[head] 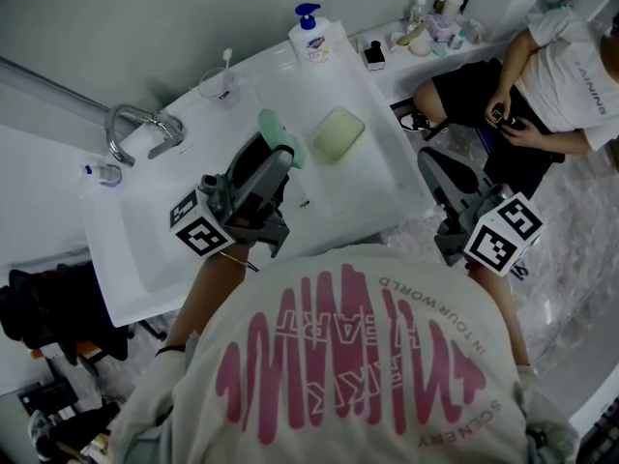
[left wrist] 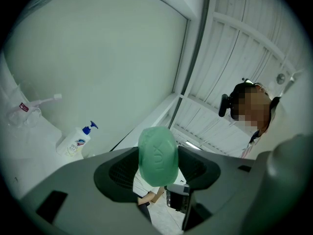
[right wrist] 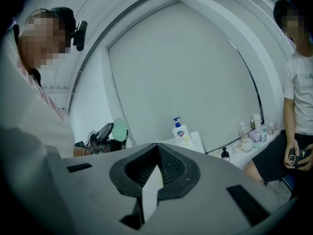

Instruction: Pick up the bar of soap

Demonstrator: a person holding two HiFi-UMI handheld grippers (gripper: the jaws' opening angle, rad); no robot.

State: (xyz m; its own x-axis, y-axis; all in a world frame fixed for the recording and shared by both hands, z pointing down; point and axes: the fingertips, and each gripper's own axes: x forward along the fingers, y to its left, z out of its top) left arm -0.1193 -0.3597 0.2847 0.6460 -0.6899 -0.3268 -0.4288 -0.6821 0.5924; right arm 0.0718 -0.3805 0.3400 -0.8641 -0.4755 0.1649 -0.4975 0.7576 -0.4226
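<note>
A green oval bar of soap (head: 281, 134) stands upright between the jaws of my left gripper (head: 280, 153), lifted above the white sink (head: 126, 259). In the left gripper view the soap (left wrist: 157, 155) fills the gap between the dark pads, which press on both of its sides. My right gripper (head: 437, 170) hangs off the counter's right edge with nothing in it. In its own view the right gripper (right wrist: 157, 153) has its jaws meeting at the tips. That view also shows the soap (right wrist: 120, 129) far off at the left.
A pale green soap dish (head: 338, 133) lies on the counter just right of the left gripper. A pump bottle (head: 312, 37), a cup with a toothbrush (head: 221, 83) and the tap (head: 145, 129) stand along the back. A seated person (head: 546, 75) is at the far right.
</note>
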